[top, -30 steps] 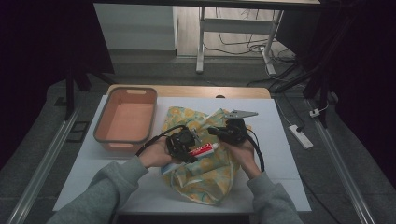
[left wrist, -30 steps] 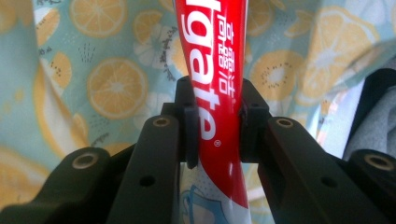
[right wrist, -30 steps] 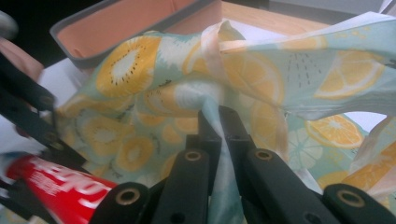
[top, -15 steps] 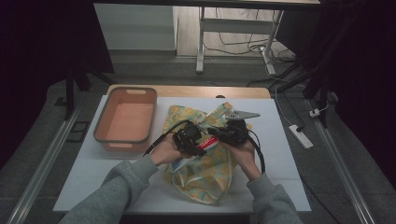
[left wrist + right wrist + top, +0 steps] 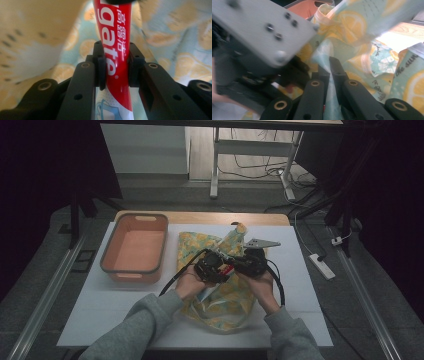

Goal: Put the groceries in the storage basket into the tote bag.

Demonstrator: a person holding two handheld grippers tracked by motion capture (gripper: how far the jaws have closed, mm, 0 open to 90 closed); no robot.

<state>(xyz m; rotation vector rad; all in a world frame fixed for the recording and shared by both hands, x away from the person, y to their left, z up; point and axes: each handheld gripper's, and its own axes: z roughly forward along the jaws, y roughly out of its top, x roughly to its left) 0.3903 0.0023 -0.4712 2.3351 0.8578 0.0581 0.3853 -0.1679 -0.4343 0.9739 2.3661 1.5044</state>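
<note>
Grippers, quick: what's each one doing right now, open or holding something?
Left gripper: closed on the red toothpaste tube.
Right gripper: closed, pinching the lemon-print bag.

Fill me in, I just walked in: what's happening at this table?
A person works with a hand-held gripper in each hand over a lemon-print cloth bag. The left hand-held gripper clamps a red toothpaste tube. The right hand-held gripper pinches the bag's fabric. An orange bin sits beside the bag.

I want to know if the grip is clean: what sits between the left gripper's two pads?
In the left gripper view, the red toothpaste tube sits between the left gripper pads, which press on both its sides; nothing else lies between them.
</note>
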